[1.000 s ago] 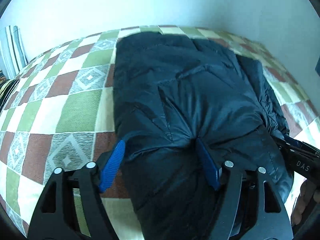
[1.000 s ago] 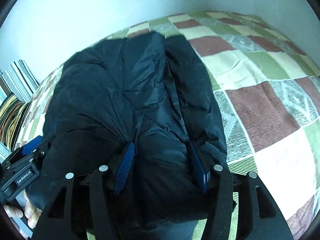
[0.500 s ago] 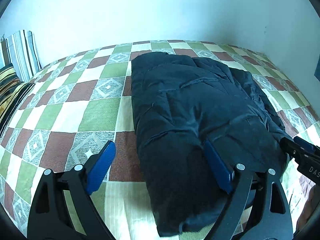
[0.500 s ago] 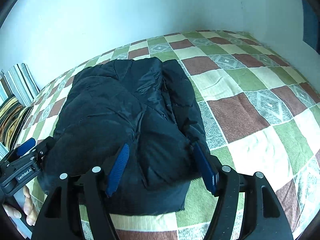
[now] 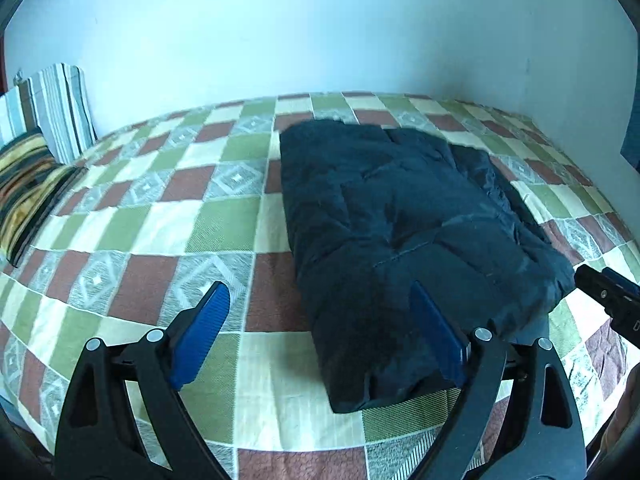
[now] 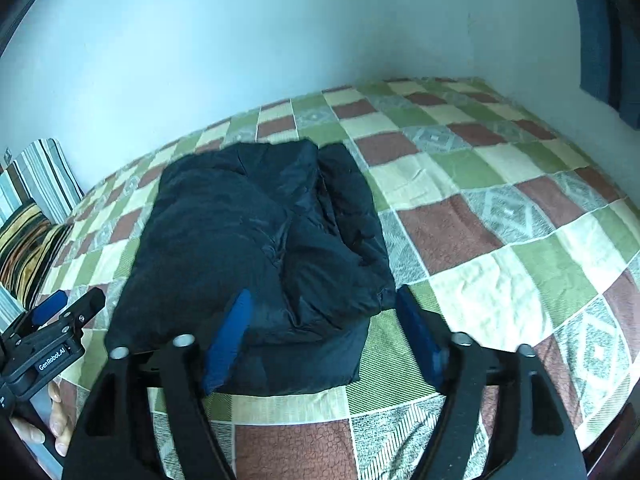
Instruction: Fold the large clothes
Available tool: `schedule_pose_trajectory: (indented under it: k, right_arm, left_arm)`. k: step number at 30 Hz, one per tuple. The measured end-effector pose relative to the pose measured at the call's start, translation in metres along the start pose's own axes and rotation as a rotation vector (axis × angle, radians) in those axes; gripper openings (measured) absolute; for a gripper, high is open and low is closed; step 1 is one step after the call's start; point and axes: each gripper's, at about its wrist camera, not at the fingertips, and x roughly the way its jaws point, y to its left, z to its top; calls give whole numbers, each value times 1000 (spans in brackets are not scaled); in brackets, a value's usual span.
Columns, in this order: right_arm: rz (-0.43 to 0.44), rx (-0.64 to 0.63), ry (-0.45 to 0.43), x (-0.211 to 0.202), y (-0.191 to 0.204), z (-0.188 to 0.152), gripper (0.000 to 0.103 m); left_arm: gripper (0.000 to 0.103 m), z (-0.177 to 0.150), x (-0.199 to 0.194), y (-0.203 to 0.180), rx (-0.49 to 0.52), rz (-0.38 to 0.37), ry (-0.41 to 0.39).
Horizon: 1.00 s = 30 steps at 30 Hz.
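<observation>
A dark navy puffy jacket (image 5: 392, 232) lies folded into a thick rectangular bundle on the checked bedspread (image 5: 160, 216); it also shows in the right wrist view (image 6: 256, 248). My left gripper (image 5: 320, 336) is open and empty, held above the bundle's near left corner. My right gripper (image 6: 324, 332) is open and empty, held above the bundle's near right end. Each gripper shows at the edge of the other's view: the right one (image 5: 608, 296), the left one (image 6: 52, 340).
Striped pillows (image 5: 44, 120) stand at the bed's left end against the pale wall (image 5: 320, 32). The bedspread stretches wide to the right (image 6: 500, 200). A dark blue curtain (image 6: 604, 36) hangs at the far right. The bed's near edge lies just below the grippers.
Both grippers have pulled back and up from the jacket, which they pressed on with open jaws a second ago. The bundle stays folded on the bed.
</observation>
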Motion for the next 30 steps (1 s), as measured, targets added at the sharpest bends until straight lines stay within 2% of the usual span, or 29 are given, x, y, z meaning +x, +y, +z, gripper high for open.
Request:
schedule_pose_trajectory:
  k: [2,4,14,30]
  right_arm:
    - [-1,-7,-19,-9,4,1,78]
    - [0,-14,-33,-19,7,3,80]
    - [19,-50,-98,-55,23,8,83]
    - [19,-76,-124,-69,30,5,83]
  left_arm:
    - [92,3,-12,1,-3,7,-25]
    - [97,7,-26,3,-16,11,-51]
    - [98,12,-75,-2,-20,-4,-130]
    - [99,8,-91,-1,-32,-9,-150]
